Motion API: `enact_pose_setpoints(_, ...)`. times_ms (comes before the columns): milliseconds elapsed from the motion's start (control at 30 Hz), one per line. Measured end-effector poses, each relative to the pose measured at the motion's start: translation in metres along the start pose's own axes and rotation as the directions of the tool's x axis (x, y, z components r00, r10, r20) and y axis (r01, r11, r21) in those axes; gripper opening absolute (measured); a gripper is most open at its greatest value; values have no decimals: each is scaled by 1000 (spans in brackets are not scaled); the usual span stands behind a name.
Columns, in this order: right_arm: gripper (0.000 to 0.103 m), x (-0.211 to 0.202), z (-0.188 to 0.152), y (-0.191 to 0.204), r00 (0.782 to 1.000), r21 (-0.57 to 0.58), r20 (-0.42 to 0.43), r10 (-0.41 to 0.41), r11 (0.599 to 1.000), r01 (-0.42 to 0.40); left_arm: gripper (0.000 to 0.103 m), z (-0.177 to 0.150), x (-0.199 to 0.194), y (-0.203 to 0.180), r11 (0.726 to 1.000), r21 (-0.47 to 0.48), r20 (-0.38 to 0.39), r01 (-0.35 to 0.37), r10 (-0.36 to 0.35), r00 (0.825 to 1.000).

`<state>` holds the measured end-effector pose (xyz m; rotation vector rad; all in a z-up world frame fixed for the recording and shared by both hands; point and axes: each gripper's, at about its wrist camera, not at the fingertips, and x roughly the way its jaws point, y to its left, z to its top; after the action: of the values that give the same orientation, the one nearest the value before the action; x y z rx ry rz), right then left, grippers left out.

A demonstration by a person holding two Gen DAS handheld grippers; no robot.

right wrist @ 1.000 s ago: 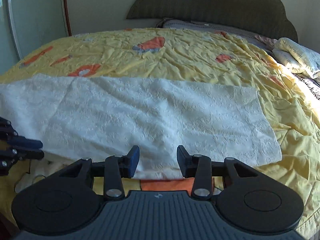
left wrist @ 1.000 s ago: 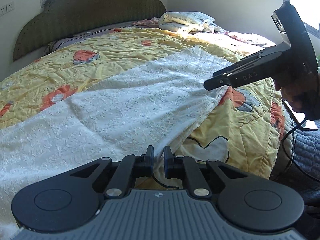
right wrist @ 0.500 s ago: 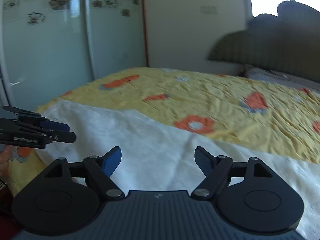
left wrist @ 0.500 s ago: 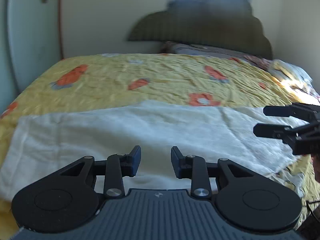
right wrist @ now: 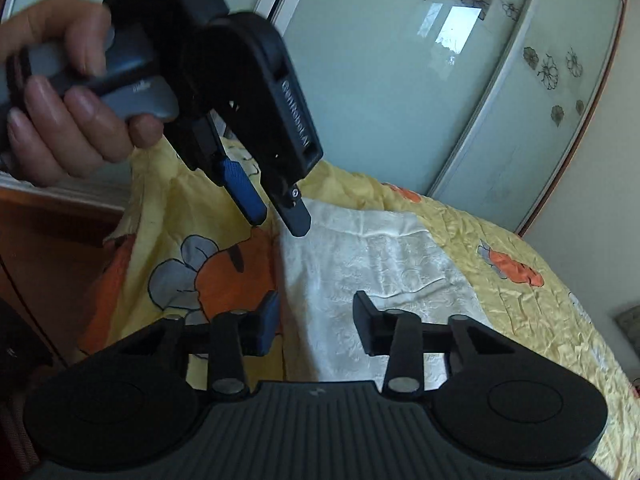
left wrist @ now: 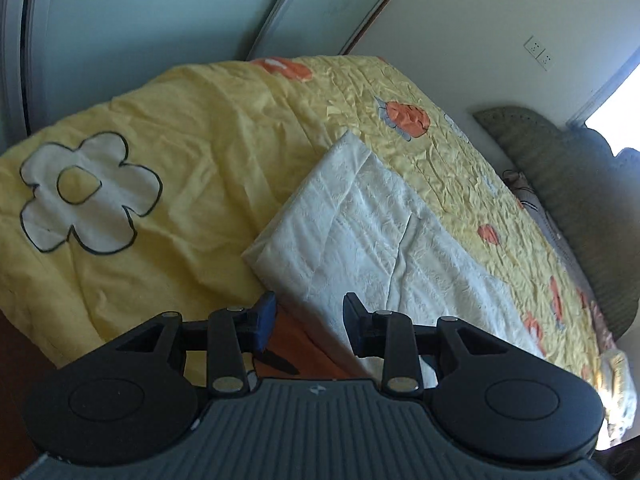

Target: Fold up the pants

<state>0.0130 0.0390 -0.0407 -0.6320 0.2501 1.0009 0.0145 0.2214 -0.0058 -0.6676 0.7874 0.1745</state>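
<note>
White textured pants (left wrist: pixel 368 236) lie flat as a long strip on the yellow flowered bedspread (left wrist: pixel 192 128), their narrow end toward the wardrobe side. They also show in the right wrist view (right wrist: pixel 376 276). My left gripper (left wrist: pixel 308 324) is open and empty, hovering over the near edge of the pants' end. It shows from the side in the right wrist view (right wrist: pixel 280 216), held by a hand, just above the pants' end corner. My right gripper (right wrist: pixel 316 324) is open and empty above the same end of the pants.
The bedspread drapes over the bed's edge (right wrist: pixel 132 264) at the left. Glass sliding wardrobe doors (right wrist: pixel 440 80) stand close behind the bed. A dark green headboard (left wrist: pixel 572 200) lies at the far right. A brown wooden floor (right wrist: pixel 36 248) shows at the left.
Both grippers have swung left along the bed to the pants' end near the wardrobe. The left gripper has opened wider and now hangs just above the end corner.
</note>
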Motion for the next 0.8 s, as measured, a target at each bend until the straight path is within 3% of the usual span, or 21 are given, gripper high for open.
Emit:
enact_pose_setpoints(133, 17, 11, -5, 4, 1000, -21, -28, 4, 1000, -4, 39, 1, 6, 12, 995, -91, -2, 39, -39, 999)
enact_pose_setpoints(233, 11, 9, -5, 4, 1000, 6, -18, 6, 1000, -6, 22, 2, 8, 15, 990, -127, 20, 61, -59, 998)
enact_pose_setpoints(267, 10, 10, -4, 2, 1000, 21, -19, 13, 1000, -12, 8, 3, 7, 15, 991, -120, 30, 58, -55, 998)
enact_pose_setpoints(300, 9, 10, -4, -1, 1000, 44, -13, 20, 999, -20, 7, 2, 6, 15, 991, -117, 45, 60, -55, 997)
enact_pose_setpoints(400, 8, 14, -2, -10, 998, 120, 0, 61, 991, -61, 8, 4, 4, 16, 989, -119, 103, 82, -70, 992)
enact_pose_setpoints(467, 8, 17, 2, -12, 997, 144, 17, 75, 987, -77, 8, 5, 3, 10, 996, -71, 137, 50, -40, 990)
enact_pose_setpoints(600, 9, 31, -1, -9, 994, 169, -20, 103, 981, -98, 7, -1, 16, 5, 999, -22, 116, -42, 44, 992)
enact_pose_setpoints(733, 10, -6, -5, -22, 993, 251, 27, 111, 961, -114, 9, -4, 13, 2, 996, 31, 126, -84, 80, 989)
enact_pose_setpoints(800, 10, -36, -12, -37, 997, 299, 48, 63, 951, -75, 17, -2, 6, -2, 993, 39, 134, -108, 102, 986)
